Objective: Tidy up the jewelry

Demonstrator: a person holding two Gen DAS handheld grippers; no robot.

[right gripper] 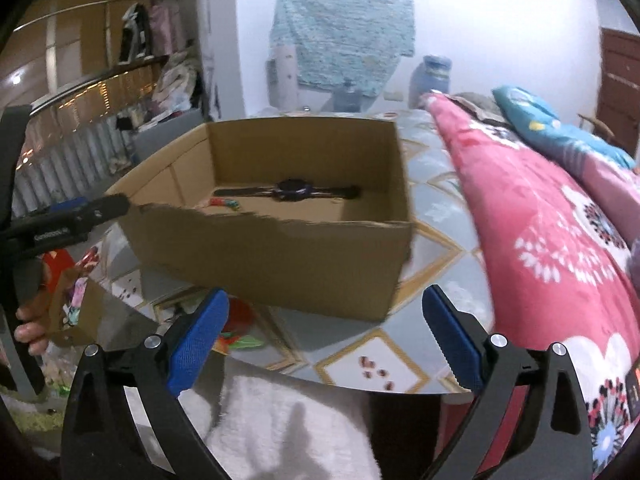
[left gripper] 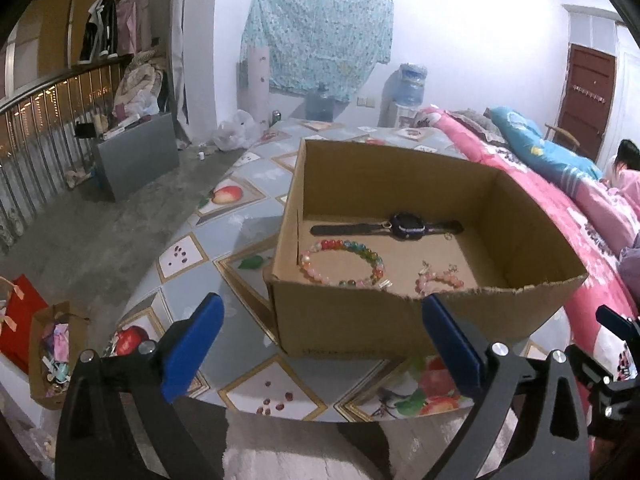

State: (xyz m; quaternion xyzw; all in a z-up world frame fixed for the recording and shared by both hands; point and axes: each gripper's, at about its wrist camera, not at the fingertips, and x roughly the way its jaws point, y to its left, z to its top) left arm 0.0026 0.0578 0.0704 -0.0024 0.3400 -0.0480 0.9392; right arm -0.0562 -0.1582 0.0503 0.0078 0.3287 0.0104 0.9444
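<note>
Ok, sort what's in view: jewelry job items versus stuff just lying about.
Job:
cardboard box
black watch
multicoloured bead bracelet
pink bead piece

Lying about:
pink quilt
paper bag
water bottle
white plastic bag

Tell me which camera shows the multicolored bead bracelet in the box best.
The left wrist view: the multicolored bead bracelet lies almost whole on the floor of the cardboard box. In the right wrist view the box's torn front wall hides all but a short, blurred stretch of beads.
</note>
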